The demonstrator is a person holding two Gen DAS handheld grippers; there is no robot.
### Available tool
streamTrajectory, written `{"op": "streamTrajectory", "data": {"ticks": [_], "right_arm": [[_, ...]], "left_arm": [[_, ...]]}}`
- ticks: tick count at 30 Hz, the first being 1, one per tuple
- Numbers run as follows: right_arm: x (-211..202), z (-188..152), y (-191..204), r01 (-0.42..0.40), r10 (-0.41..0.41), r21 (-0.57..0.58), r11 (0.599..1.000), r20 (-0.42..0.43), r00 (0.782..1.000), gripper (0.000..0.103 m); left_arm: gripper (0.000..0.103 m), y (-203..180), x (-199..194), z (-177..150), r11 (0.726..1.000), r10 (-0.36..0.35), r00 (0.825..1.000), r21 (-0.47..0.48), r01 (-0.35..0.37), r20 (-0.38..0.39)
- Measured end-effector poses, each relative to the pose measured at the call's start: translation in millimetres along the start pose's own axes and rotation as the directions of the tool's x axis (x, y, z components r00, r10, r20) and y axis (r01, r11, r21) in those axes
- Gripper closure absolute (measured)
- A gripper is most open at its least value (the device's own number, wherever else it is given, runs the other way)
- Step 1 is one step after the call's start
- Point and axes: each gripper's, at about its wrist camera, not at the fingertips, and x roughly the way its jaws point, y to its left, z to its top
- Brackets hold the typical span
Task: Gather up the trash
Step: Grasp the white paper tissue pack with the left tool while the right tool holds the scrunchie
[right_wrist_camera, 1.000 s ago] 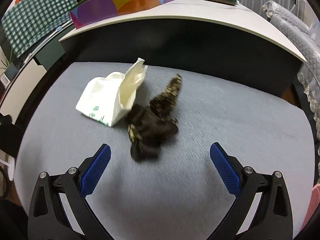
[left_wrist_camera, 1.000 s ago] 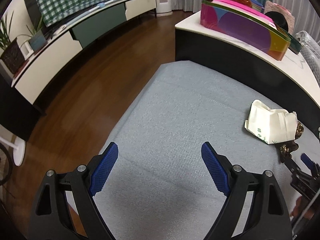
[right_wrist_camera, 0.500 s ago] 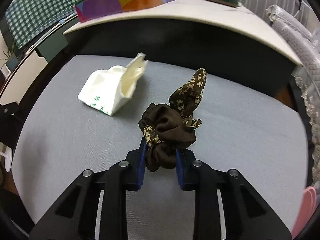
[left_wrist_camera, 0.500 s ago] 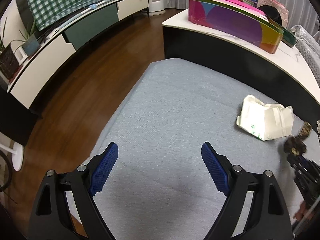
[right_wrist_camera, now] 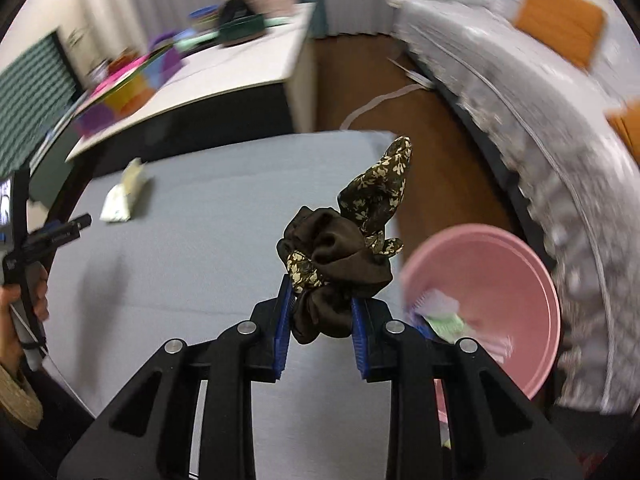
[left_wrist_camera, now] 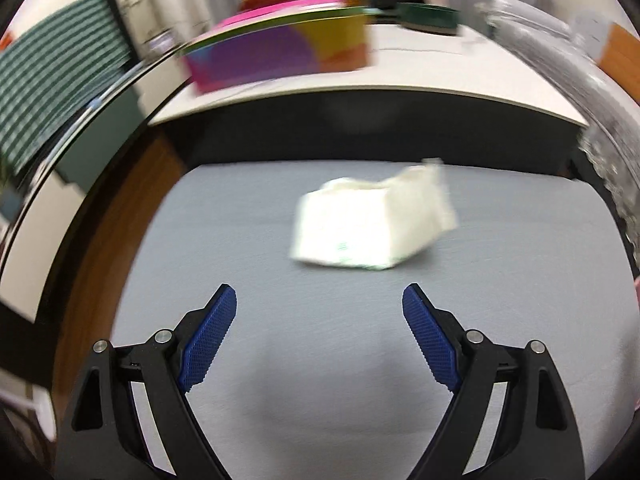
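A grey mat (right_wrist_camera: 192, 264) is spreading under both tools, a pink basin (right_wrist_camera: 516, 276) sitting just right of the right gripper (right_wrist_camera: 320, 316); that gripper is clamping one brown scrunchie (right_wrist_camera: 340, 256), which is best carried well over the basin's rim before letting go. The left gripper (left_wrist_camera: 320, 332) is standing wide apart and empty, one white crumpled carton (left_wrist_camera: 368, 228) lying just ahead of it; one basin, two pieces of trash.

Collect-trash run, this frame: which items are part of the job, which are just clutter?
Job:
- brown floral scrunchie, clamped in the right gripper
- crumpled white paper bag on the grey mat, ahead of the open left gripper
- pink basin, some scraps already in it

Clutter:
- colourful box on the white table
- dark green tray
- sofa with orange cushion
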Motion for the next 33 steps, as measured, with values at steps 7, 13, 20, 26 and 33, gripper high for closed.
{"op": "streamTrajectory", "data": {"ticks": [7,13,20,26,33], "right_arm": [[1.4,-8.6,-59.5,0.042,-0.043,0.071,0.997,0.01,0.999,0.076],[7.7,-7.7,-98.7,0.077,-0.076,0.176,0.981,-0.011,0.997,0.076],[8.6,-6.2,-106.2,0.075,-0.074,0.182,0.98,-0.008,0.997,0.076],[2.5,-4.0,-102.0,0.075,-0.08,0.16,0.984,0.022,0.997,0.076],[-3.2,-6.6,-104.2,0.059,-0.066,0.166,0.984,0.04,0.997,0.076]], "left_arm": [[0.021,-60.7,35.9,19.8,0.997,0.027,0.999,0.075,-0.025,-0.031],[0.021,-73.8,64.7,35.7,0.998,0.047,0.997,0.054,-0.043,-0.067],[0.058,-98.1,58.8,50.2,0.99,0.069,0.997,0.126,-0.065,-0.029],[0.095,-100.4,50.7,52.1,0.99,0.051,0.998,0.134,-0.047,-0.033],[0.099,-94.4,-12.1,44.0,0.991,-0.056,0.998,0.122,0.054,0.014]]}}
